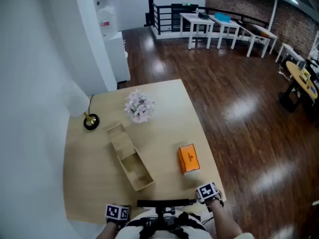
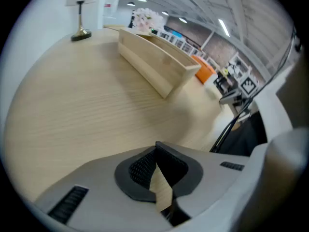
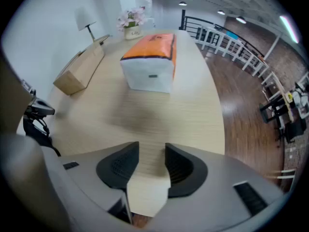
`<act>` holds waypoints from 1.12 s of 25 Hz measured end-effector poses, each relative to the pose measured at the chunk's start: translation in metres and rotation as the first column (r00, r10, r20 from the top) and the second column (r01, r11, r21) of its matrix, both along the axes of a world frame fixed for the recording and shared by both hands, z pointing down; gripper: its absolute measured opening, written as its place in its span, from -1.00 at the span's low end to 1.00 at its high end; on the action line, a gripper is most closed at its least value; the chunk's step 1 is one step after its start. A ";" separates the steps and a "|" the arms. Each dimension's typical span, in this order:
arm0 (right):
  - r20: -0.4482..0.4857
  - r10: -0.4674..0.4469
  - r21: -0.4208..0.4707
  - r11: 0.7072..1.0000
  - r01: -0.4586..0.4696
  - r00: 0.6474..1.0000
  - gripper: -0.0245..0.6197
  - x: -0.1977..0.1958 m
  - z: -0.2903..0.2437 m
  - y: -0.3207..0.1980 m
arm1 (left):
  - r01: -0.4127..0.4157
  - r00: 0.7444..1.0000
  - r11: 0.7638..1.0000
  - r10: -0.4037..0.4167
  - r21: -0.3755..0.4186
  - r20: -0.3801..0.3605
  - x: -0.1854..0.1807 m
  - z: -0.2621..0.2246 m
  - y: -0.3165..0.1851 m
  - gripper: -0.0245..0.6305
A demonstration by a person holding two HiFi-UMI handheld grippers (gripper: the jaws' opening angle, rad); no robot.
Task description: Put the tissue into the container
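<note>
the tissue pack [image 1: 188, 159], orange on top and white at its end, lies flat on the bench [image 1: 164, 118] close to the right edge, a little in from the near right corner. the container [image 1: 130, 157], a long open wooden box, sits slantwise mid-bench, to the left of the pack and apart from it. the right gripper [image 3: 151, 151] hangs low over the near edge with the pack's white end straight ahead of it. its fingers are spread and only bare bench shows between them. the left gripper [image 2: 155, 151] is over the near left part of the bench, its fingers pressed together at the tips on nothing, pointing toward the container.

the pack looks light and soft, probably film-wrapped, so likely to dent under pressure and a bit slippery. a hold across its narrow width near the middle, fingers on the two long sides, seems the safest. a pinch at one end would likely let it sag or twist. the container's opening looks only a little wider than the pack.
</note>
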State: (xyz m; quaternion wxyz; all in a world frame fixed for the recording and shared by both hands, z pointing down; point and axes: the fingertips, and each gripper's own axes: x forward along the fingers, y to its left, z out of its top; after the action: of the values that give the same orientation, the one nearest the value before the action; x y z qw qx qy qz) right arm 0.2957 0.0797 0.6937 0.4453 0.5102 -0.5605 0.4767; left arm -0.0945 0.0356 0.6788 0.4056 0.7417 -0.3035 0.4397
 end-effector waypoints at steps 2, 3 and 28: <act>-0.013 0.026 0.134 0.991 -0.024 1.000 -0.42 0.013 -0.009 -0.020 | 0.091 0.991 0.995 -0.088 0.031 -0.098 0.005 -0.015 -0.008 -0.93; -0.005 0.048 0.169 0.984 -0.046 0.999 -0.42 0.018 -0.013 -0.026 | 0.127 0.983 0.991 -0.119 0.051 -0.140 0.008 -0.024 -0.014 -0.93; 0.107 0.084 0.423 0.898 -0.121 0.991 0.32 0.010 -0.091 -0.193 | 0.248 0.906 0.921 -0.111 0.300 -0.408 0.058 -0.153 -0.065 -0.93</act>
State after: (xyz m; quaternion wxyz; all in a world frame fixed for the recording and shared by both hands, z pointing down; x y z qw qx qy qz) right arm 0.3055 -0.1131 0.6026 0.2723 0.6034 -0.6423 0.3862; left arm -0.0368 -0.0291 0.5259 0.3602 0.8409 -0.3585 0.1863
